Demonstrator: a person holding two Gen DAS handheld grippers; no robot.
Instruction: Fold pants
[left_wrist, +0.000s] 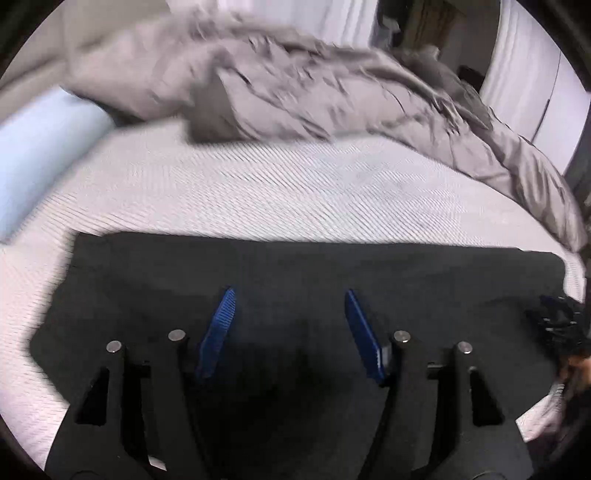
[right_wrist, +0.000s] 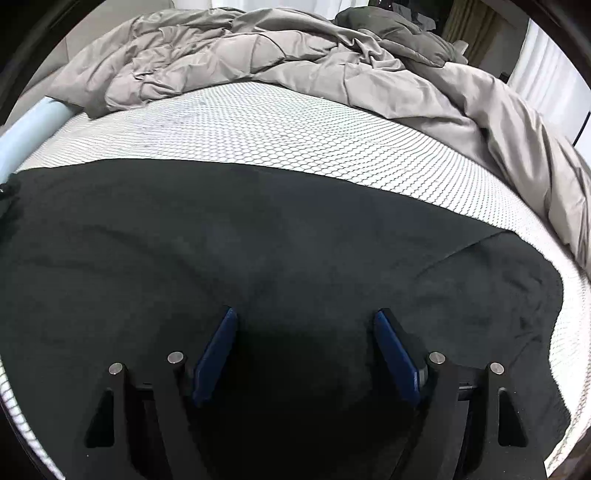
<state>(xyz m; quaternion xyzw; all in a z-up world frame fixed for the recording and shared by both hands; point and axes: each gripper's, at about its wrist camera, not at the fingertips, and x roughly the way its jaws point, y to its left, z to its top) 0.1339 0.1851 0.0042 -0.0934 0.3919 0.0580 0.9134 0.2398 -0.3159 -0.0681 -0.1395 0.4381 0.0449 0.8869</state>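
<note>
Your left gripper (left_wrist: 290, 295) has its blue pads spread wide with nothing between them, poised over the black pants (left_wrist: 295, 266). Your right gripper (right_wrist: 304, 314) is the same: jaws apart, empty, over the same dark cloth. The pants lie flat across the near part of the mattress (right_wrist: 258, 122), a white surface with a fine honeycomb pattern; their far edge runs straight from side to side. Beyond, a crumpled grey duvet (right_wrist: 295, 62) is heaped along the back and right, and a pale blue roll (left_wrist: 40, 147) sits at far left. The left view is blurred. You seem to be between folds: next, each gripper likely needs to close on an edge and carry it over. No labels or writing can be read.
</note>
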